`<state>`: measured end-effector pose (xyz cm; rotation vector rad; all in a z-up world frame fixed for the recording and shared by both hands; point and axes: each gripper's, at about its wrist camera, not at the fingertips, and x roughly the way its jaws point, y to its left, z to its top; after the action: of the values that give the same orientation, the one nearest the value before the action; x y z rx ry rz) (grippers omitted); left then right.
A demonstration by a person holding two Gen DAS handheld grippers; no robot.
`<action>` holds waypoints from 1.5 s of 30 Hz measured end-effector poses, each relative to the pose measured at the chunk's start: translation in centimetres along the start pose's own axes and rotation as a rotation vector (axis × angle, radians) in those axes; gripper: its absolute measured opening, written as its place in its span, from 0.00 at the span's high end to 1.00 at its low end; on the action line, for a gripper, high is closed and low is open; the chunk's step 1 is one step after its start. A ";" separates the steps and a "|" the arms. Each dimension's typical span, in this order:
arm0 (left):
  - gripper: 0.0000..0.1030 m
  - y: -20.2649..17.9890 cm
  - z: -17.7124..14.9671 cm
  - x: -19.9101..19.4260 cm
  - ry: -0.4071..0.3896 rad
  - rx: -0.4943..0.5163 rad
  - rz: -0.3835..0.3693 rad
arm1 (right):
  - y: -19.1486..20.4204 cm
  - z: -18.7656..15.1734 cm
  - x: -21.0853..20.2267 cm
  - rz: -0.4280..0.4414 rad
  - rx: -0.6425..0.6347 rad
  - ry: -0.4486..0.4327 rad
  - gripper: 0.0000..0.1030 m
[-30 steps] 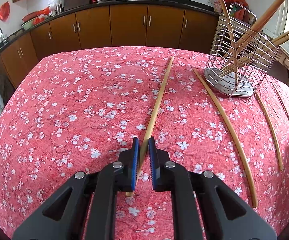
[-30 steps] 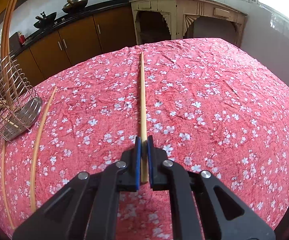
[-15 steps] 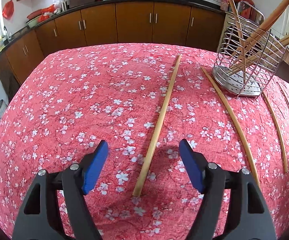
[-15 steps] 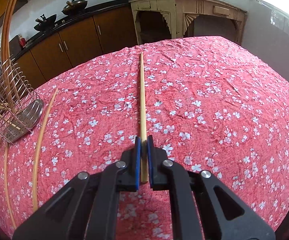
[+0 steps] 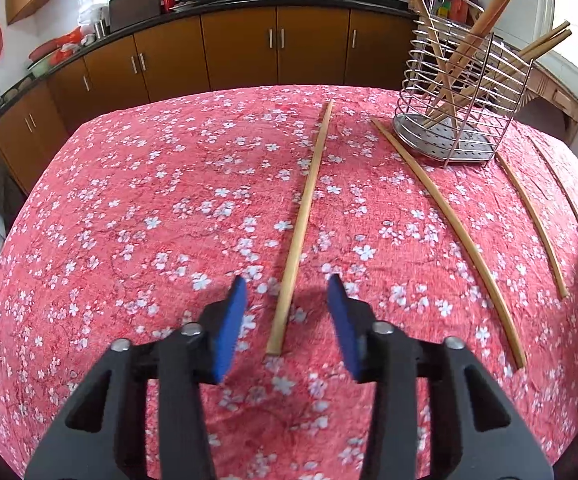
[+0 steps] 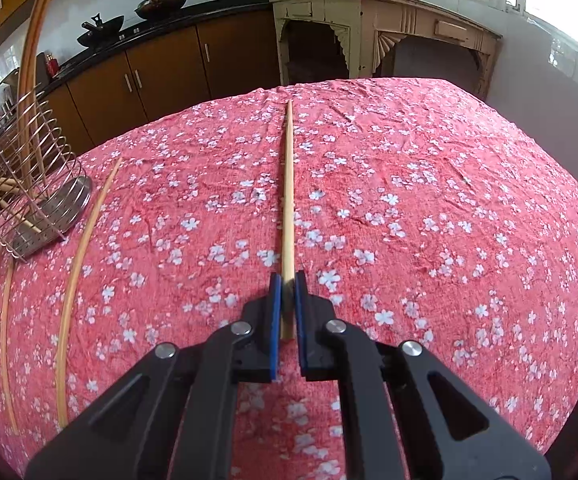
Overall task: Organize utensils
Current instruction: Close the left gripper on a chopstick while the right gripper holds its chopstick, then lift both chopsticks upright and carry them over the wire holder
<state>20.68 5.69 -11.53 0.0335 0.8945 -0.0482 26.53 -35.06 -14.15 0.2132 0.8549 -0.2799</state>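
Below the left wrist camera, the left gripper (image 5: 287,320) hangs over a bench draped in a red floral cloth (image 5: 149,208). A straight wooden chopstick (image 5: 303,220) lies on the cloth with its near end between the blue pads (image 5: 231,322), touching neither. The jaws are closing on it, with gaps on both sides. Further right lie two more chopsticks, a long one (image 5: 449,236) and a thinner one (image 5: 533,220), both loose on the cloth. A wire utensil holder (image 5: 461,92) stands at the far right of the bench, with several sticks leaning inside it.

From the right wrist camera, the right gripper (image 6: 287,312) is clenched on the near end of another chopstick (image 6: 288,192), which runs straight away from it and appears to rest on the cloth. The holder (image 6: 21,184) sits at the far left edge, and loose sticks (image 6: 77,264) lie beside it.

The step in hand looks like picking up one chopstick with each hand. To do it well, the left jaws should be centred on the stick so that both pads meet it together. Otherwise one pad may nudge it and roll it aside on the wrinkled cloth. A grip slightly up from the very end would be steadier, and it would help tilt the stick for dropping into the holder.
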 end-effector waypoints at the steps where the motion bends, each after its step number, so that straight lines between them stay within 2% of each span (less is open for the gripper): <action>1: 0.66 0.1 0.0 -0.1 -0.001 -0.001 -0.004 | -0.1 -0.1 0.0 0.001 -0.002 0.000 0.92; 3: 0.70 0.3 -0.2 -0.2 -0.002 -0.002 -0.009 | -0.1 -0.1 -0.1 0.003 -0.001 0.001 0.92; 10: 0.70 -1.3 -0.7 -0.7 0.001 0.062 0.003 | 0.1 -0.6 -0.6 -0.002 -0.008 0.002 0.92; 12: 0.82 -1.0 -0.7 -0.7 0.000 0.047 -0.005 | 0.4 -0.7 -0.6 0.000 -0.007 0.001 0.92; 13: 0.93 -0.8 -0.7 -0.7 -0.001 0.037 -0.005 | 0.4 -0.7 -0.7 0.003 -0.008 0.000 0.92; 18: 0.94 -0.3 -1.0 -1.4 -0.023 0.019 -0.025 | 0.0 -1.1 -1.7 0.045 0.007 -0.017 0.93; 23: 0.94 -0.2 -0.5 -5.1 -0.153 0.035 -0.034 | 0.0 -0.7 -5.6 0.040 -0.028 -0.156 0.93; 33: 0.94 0.2 2.0 -12.3 -0.412 -0.022 -0.069 | 0.5 2.0 -14.0 0.058 -0.063 -0.432 0.93; 37: 0.94 0.4 2.8 -14.0 -0.492 -0.043 -0.060 | 0.3 3.6 -16.3 0.085 -0.048 -0.508 0.93; 45: 0.94 0.2 4.0 -16.0 -0.578 -0.065 -0.050 | 0.3 4.5 -19.5 0.156 -0.019 -0.588 0.93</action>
<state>13.84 6.18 3.43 -0.0618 0.3183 -0.0708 17.64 -33.08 3.70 0.1653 0.2563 -0.1727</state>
